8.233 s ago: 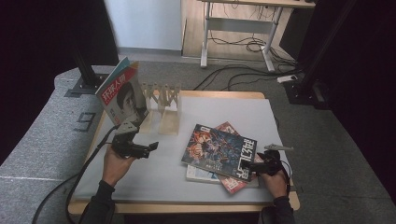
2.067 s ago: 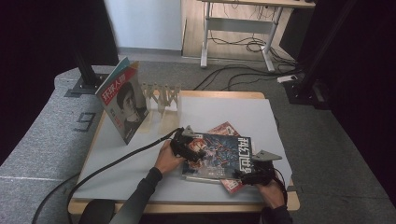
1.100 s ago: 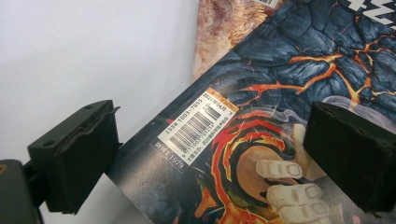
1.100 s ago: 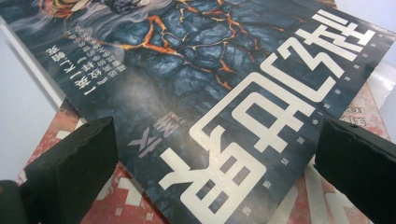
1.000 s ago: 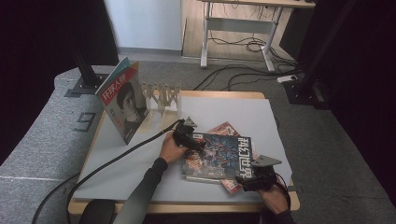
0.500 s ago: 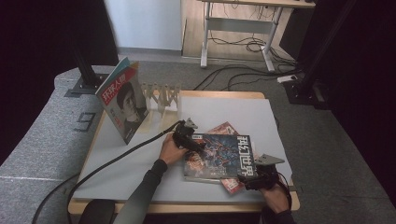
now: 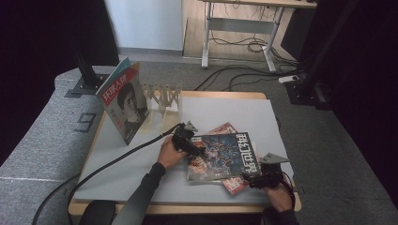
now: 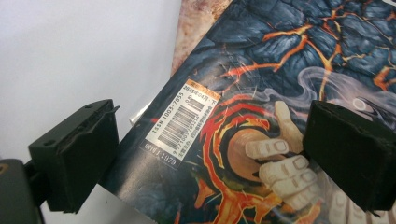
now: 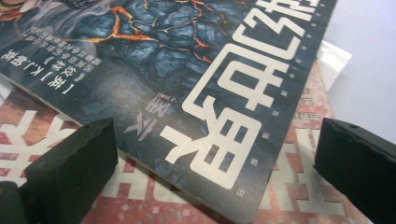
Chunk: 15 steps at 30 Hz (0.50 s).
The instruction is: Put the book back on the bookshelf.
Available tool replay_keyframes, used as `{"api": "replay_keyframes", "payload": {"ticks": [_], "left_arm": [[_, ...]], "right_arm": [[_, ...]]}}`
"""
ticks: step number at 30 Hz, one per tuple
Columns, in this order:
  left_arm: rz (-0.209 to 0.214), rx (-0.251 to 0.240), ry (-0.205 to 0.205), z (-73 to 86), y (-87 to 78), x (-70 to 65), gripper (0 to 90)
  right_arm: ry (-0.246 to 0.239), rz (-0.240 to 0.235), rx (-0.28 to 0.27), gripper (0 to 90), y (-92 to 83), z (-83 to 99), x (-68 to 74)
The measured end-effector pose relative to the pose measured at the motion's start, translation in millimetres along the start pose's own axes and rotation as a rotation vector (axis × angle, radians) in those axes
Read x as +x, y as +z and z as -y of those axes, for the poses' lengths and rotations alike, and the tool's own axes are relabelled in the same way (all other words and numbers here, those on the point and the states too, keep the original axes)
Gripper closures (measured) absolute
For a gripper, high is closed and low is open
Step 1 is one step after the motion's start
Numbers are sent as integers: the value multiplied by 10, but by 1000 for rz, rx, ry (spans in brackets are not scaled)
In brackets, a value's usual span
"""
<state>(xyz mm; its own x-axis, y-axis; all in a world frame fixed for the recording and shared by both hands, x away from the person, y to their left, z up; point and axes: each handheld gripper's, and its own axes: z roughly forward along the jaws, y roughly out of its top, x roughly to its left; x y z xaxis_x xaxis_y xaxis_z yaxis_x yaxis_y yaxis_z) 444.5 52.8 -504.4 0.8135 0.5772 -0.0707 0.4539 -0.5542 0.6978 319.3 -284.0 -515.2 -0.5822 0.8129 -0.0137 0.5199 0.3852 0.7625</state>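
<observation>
Dark magazine (image 7: 224, 155), lava-pattern cover, is seen lying flat on top of a red magazine (image 7: 234, 185), both on the grey table (image 7: 225, 112). Its long axis is laid roughly left-right across the table, slightly skewed, title end toward the right.

Left gripper (image 7: 192, 149) is placed at the dark magazine's left corner, by the barcode (image 8: 180, 125); jaws are held wide apart, 1 over bare table, 1 over the cover, nothing gripped. Right gripper (image 7: 256, 179) is placed at the dark magazine's lower right corner, jaws likewise spread wide and empty, the corner framed between them, the red magazine seen beneath.

Both grippers are about equally near, at opposite ends of the long axis. The next move is judged to turn on an edge being slid between the jaws; the cover lies flat, so little edge is offered.

Left of the dark magazine, farther back, a 3rd magazine (image 7: 126, 101) is stood upright against a wooden rack (image 7: 162, 96).
</observation>
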Motion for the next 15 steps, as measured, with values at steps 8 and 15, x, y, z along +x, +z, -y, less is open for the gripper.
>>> {"api": "replay_keyframes", "payload": {"ticks": [8, 15], "left_arm": [[-3, 11, 0, 49, -50, -40, 32], [-2, 5, -1, 120, -104, -72, 32]], "right_arm": [[20, 16, -3, 0, 13, -2, -67], [31, 28, -6, 0, 31, -12, -122]]}}
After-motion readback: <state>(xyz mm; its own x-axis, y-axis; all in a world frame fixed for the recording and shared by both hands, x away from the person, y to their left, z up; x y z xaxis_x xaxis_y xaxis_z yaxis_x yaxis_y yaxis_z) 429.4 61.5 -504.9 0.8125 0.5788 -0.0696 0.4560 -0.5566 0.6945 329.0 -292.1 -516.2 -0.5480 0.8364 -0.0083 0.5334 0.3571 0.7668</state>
